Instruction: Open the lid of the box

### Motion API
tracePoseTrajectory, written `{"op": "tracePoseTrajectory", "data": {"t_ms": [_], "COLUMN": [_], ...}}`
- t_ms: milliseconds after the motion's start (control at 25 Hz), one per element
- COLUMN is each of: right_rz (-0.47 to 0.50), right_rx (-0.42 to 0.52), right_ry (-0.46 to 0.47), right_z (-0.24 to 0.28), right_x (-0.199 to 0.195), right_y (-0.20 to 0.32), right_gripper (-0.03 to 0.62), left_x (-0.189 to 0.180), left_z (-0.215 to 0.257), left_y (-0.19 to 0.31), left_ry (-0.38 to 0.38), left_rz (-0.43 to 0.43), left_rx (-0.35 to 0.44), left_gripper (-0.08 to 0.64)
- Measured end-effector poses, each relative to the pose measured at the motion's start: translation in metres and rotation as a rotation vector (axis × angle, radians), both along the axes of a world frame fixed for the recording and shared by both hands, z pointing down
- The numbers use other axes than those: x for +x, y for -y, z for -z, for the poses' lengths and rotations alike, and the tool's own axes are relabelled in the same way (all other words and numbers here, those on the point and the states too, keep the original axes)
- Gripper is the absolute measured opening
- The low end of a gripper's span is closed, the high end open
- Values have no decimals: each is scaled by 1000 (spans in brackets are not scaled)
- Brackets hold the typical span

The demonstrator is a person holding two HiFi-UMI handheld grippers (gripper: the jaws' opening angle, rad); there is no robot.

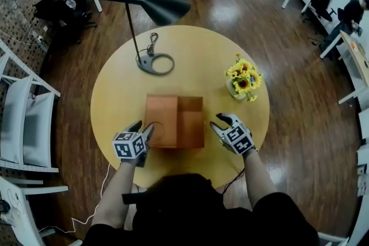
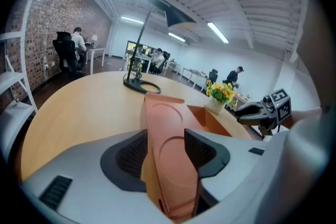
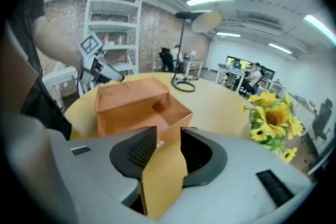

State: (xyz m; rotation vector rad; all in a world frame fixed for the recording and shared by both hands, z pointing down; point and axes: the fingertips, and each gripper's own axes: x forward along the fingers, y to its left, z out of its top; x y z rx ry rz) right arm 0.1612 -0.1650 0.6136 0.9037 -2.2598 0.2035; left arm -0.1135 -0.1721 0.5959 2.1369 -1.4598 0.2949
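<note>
Grippers: two.
Left gripper: at the box's 8 o'clock, clamped on the raised orange cardboard lid.
Right gripper: at the box's 4 o'clock, jaws apart, with only tabletop between them.
Box: one square orange cardboard box, just toward 6 o'clock from the centre of the one round yellow table, its right half open.
Vase: one pale vase of yellow sunflowers at the table's 2 o'clock.
Lamp: one black desk lamp at 11 o'clock.
</note>
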Motion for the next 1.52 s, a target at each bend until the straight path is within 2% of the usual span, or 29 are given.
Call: {"op": "tracePoseTrajectory", "data": {"t_ms": [240, 360, 480, 560, 640, 840, 960, 1080, 1200, 1520], "right_rz": [-223, -286, -341, -365, -371, -389, -437, -484, -498, -399], "right_rx": [118, 165, 208, 234, 251, 275, 298, 316, 329, 306], "right_ry": [409, 633, 858, 950, 951, 852, 838, 846, 803, 702], "right_z": [109, 156, 192, 206, 208, 195, 195, 196, 195, 195], "right_x": [23, 29, 34, 33, 33, 34, 34, 37, 39, 12], "right_y": [-12, -24, -41, -55, -67, -78, -83, -84, -85, -89], "right_gripper": [149, 149, 147, 147, 147, 106, 18, 5, 3, 2], "left_x": [-18, -27, -27, -28, -32, -57, -76, -85, -83, -77], "left_z": [76, 120, 156, 172, 182, 201, 202, 200, 197, 198], "left_y": [-8, -23, -46, -65, -81, -110, -118, -118, -115, -112], "left_ry": [-161, -279, -413, -447, -429, -383, -335, -318, -287, -277], "left_rz": [1, -21, -88, -119, -114, -44, 3, 29, 38, 22], "left_rx": [222, 346, 430, 477, 524, 613, 637, 647, 642, 629], "left_gripper": [176, 118, 78, 69, 69, 60, 44, 26, 17, 17]}}
